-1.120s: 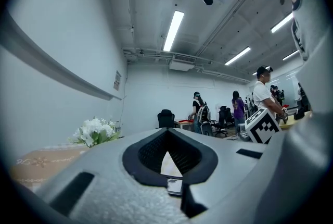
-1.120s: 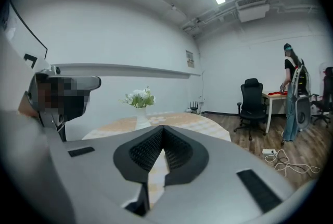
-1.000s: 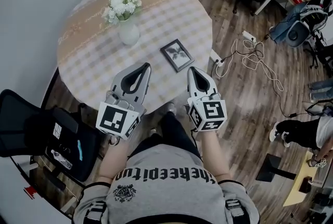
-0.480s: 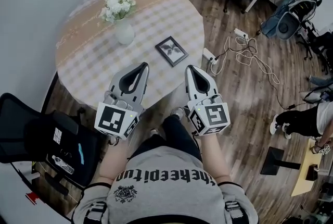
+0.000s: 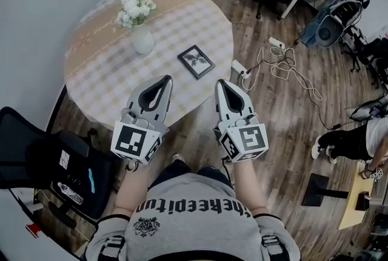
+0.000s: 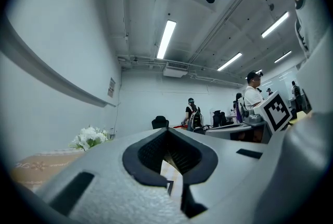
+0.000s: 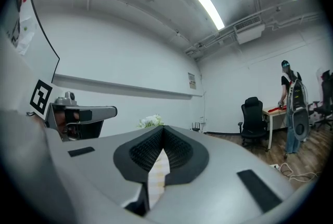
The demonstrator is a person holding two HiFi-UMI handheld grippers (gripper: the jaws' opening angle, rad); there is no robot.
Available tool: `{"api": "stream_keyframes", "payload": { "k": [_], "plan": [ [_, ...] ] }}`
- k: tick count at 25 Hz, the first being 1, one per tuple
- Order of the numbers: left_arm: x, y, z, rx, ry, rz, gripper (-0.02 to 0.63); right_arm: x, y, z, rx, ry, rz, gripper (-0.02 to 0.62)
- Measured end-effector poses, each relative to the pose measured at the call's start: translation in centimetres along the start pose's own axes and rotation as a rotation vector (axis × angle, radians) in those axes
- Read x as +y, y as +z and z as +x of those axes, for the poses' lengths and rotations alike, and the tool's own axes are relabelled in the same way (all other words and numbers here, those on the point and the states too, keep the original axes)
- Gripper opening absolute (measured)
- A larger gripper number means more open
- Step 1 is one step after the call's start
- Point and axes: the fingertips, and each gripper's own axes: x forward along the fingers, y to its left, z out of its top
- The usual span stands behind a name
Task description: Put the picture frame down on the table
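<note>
- Lying flat on the bench (image 5: 103, 81), the picture frame (image 5: 196, 61) is resting ahead of both tools and well apart from their tips, so the task is looking finished, with nothing left to do.
- The left hand-held gripper (image 5: 163, 79) and the right hand-held gripper (image 5: 222, 82) are hovering by the bench's near edge, jaws closed together and gripping nothing.
- Both gripper views are showing only a sliver of checked cloth between the jaws. The frame is hardly showing there.
</note>
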Motion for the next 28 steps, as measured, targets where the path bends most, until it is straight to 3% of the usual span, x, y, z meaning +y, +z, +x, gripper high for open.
{"api": "stream_keyframes", "payload": {
  "k": [28],
  "plan": [
    [-13.1, 3.6, -3.9, -0.047, 0.161, 0.043, 0.015, -2.4, 3.5, -12.4, -0.062, 0.147, -0.048, 0.006]
  ]
}}
